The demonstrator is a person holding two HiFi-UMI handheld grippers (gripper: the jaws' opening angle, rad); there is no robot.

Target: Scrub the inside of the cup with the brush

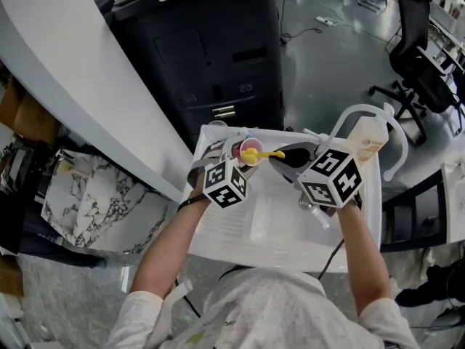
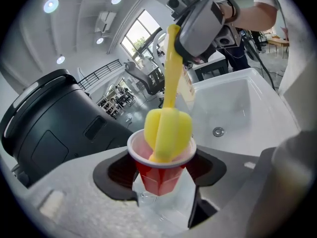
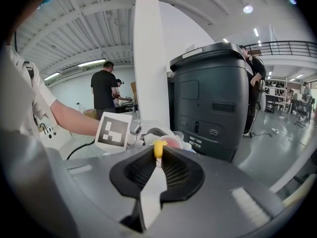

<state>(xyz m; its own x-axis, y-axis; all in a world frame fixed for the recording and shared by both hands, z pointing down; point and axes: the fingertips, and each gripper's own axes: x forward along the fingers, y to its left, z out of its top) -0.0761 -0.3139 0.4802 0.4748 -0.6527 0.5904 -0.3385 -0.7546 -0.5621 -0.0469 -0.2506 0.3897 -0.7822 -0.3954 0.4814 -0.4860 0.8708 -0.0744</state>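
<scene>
Over the sink [image 1: 276, 227], left gripper [image 1: 236, 157] clamps the red cup [image 2: 158, 175] holding the yellow brush [image 2: 168, 128] head; right gripper [image 3: 158, 155], at three o'clock, pinches its handle.

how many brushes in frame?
1. The yellow brush has its head in the red cup held by the left gripper; the right gripper clamps its handle. No other seen.

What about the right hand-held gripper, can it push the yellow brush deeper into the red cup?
Probably yes. The right hand-held gripper is shut on the brush, whose head sits in the open cup, held by the left hand-held gripper. Snug, though.
</scene>
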